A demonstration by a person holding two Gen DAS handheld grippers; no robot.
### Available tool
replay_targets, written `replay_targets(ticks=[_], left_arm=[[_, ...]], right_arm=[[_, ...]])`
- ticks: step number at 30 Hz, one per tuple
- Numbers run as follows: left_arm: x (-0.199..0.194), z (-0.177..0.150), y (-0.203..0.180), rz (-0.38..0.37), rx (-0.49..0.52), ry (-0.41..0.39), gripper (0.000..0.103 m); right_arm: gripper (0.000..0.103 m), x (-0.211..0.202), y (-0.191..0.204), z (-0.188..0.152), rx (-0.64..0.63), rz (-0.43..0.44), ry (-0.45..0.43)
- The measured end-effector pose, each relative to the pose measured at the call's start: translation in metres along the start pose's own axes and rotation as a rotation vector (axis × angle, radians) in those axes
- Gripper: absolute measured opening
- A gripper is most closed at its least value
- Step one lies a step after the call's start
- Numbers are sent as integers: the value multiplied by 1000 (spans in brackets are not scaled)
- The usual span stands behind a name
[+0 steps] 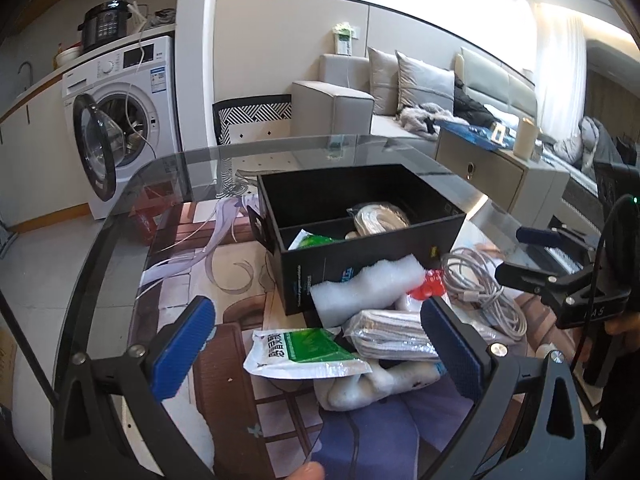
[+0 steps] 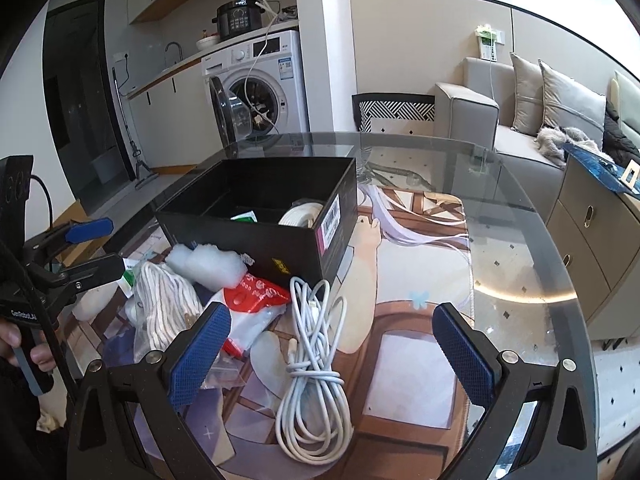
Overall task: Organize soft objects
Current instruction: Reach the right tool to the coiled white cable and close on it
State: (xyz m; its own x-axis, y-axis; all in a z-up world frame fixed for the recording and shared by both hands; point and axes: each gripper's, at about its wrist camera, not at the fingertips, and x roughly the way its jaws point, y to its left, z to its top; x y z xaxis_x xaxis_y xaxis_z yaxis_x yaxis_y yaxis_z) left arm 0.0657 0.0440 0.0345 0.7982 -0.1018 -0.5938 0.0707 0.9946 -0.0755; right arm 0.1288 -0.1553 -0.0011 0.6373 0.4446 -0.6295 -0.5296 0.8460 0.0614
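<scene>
Soft objects lie heaped at centre frame of both views, against the near wall of the black box [image 1: 320, 276] on the glass table [image 1: 120, 216].

My left gripper [image 1: 316, 344] stands wide, holding nothing; its blue ribbed pads [image 1: 182, 350] bracket the green-and-white pouch [image 1: 304, 350] and the bagged striped cloth [image 1: 392, 334] without touching either. My right gripper [image 2: 332, 356] is likewise wide and empty; its pads [image 2: 200, 354] straddle the coiled white cable [image 2: 316, 380], apart from it.

Materials: white foam block [image 1: 368, 288], rough and spongy, leaning on the box front. Red-and-white crinkled plastic packet [image 2: 252, 296] just beside it. Cream corded bundle in a clear bag [image 2: 164, 304], left of the packet in the right wrist view. The cable is smooth and loosely looped.

Box: rigid, matt, rectangular, split by a divider. A rolled cream cloth [image 1: 380, 216] sits in the far compartment; another green pouch [image 1: 312, 240] shows at the divider, compartment uncertain.

Open room: right half of the right wrist view, bare printed mat [image 2: 420, 280] under glass out to the curved table edge.
</scene>
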Motion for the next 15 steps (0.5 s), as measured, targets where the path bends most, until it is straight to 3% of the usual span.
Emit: replay_targets(ticks=[15], left_arm=[[5, -2, 9, -12, -32, 27, 103]], right_arm=[[102, 26, -8, -20, -34, 12, 146]])
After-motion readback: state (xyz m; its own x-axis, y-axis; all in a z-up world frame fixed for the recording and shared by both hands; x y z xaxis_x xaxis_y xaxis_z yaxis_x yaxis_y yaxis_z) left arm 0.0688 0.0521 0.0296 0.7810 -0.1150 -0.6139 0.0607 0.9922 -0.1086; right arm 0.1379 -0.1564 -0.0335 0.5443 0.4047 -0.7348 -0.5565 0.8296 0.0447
